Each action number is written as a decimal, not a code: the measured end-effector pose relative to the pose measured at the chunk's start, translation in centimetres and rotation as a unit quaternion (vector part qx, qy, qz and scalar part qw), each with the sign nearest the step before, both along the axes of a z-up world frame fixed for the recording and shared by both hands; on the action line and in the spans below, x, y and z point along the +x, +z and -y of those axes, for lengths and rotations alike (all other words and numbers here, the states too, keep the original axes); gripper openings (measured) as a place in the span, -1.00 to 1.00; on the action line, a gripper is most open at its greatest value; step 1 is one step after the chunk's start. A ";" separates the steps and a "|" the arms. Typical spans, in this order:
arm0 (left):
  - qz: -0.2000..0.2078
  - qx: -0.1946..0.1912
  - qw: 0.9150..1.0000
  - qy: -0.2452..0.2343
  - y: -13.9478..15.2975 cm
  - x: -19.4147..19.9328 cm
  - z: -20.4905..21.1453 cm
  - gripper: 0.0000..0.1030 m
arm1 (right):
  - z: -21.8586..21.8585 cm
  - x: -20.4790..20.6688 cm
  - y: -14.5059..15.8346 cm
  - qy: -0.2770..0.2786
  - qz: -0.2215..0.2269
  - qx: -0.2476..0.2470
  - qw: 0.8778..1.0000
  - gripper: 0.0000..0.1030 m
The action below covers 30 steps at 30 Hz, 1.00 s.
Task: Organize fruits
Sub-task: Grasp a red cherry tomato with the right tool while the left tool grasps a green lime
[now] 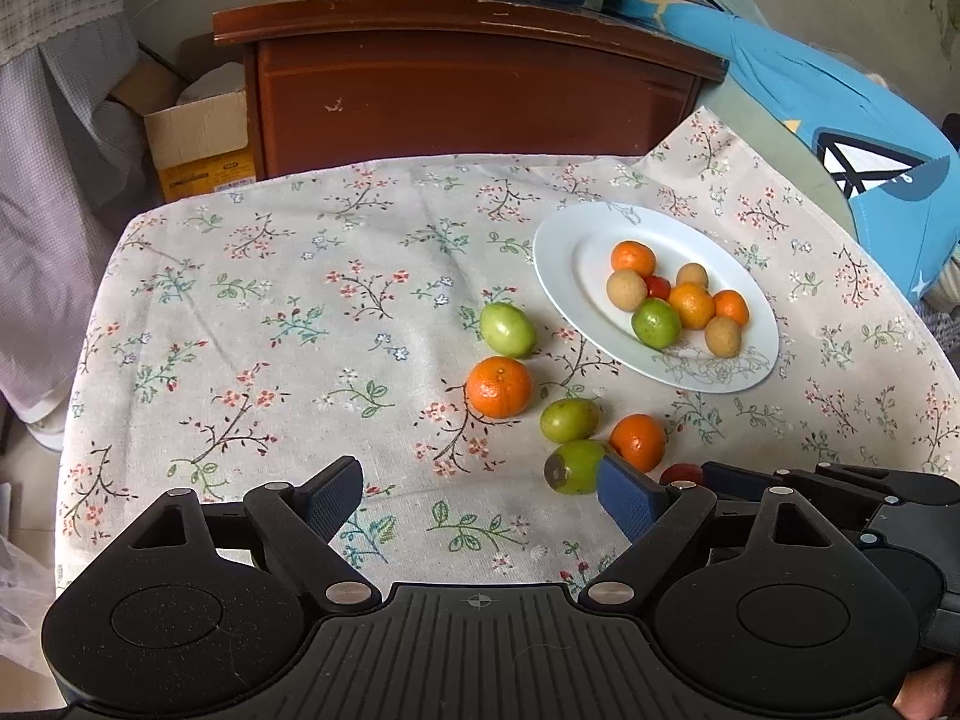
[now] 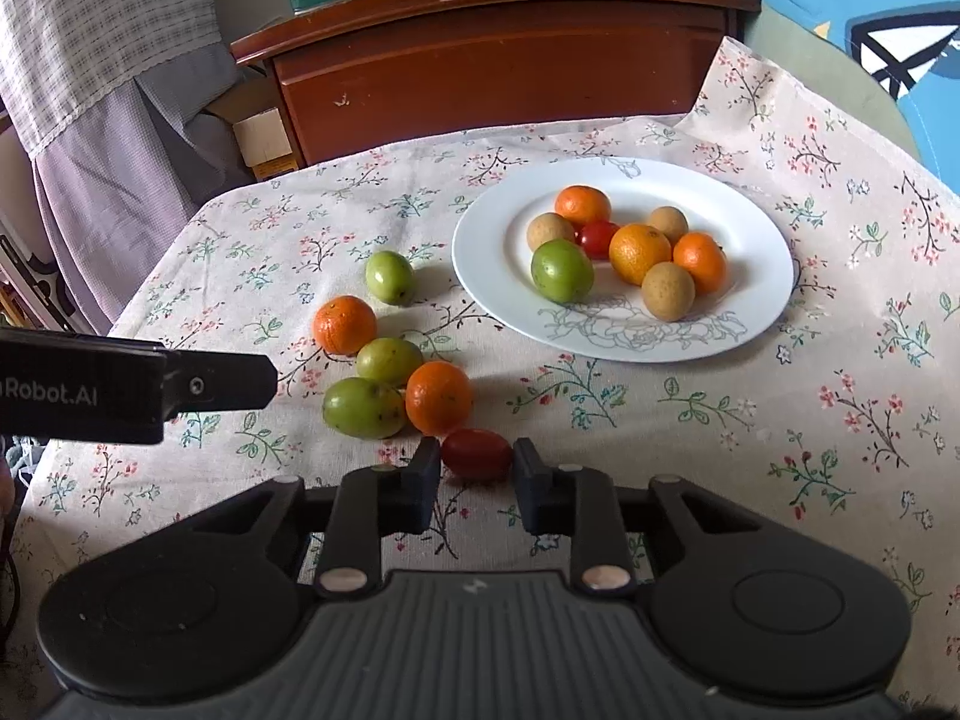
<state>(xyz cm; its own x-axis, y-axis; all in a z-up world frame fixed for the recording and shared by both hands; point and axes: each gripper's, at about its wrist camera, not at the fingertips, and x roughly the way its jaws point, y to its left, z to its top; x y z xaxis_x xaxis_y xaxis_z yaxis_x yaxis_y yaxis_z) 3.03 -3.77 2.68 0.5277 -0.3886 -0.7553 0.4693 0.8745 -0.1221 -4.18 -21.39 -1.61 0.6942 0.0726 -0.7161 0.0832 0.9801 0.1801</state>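
Right hand-held gripper (image 2: 476,468) pinching glossy oval red tomato (image 2: 477,453) on floral cloth (image 2: 660,420); left hand-held gripper (image 1: 480,495) hanging wide, holding nothing.

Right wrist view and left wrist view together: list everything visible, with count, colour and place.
Plate: one, white, on the cloth, far right.
Fruit on plate: eight; three orange, three tan, one green, one red.
Green fruits: three, loose on cloth left of plate.
Oranges: two, loose among the green ones.
Red tomato: one, nearest, between right gripper's pads.
Tablecloth: one, floral beige.
Wooden cabinet: one, brown, behind table.
Cardboard box: one, beside cabinet.
Left gripper: open, empty.
Right gripper: shut on the tomato.
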 end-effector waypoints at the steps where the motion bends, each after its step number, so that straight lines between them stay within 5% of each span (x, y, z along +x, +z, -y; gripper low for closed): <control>1: -0.002 0.001 1.000 -0.004 -0.2 0.0 0.2 0.69 | 0.1 -0.2 0.1 -0.005 -0.004 -0.004 1.000 -0.50; 17: 0.018 0.001 0.998 -0.063 -2.7 -0.9 3.9 0.63 | 3.6 -1.7 0.5 -0.099 -0.020 0.034 0.994 -0.50; 24: 0.018 -0.004 0.998 -0.059 -3.2 -0.5 4.1 0.28 | 3.9 -1.6 0.1 -0.104 -0.025 0.044 0.993 -0.50; 30: 0.023 -0.012 0.998 -0.062 -3.3 -0.5 4.3 0.25 | 3.8 -1.6 0.1 -0.104 -0.024 0.044 0.993 -0.50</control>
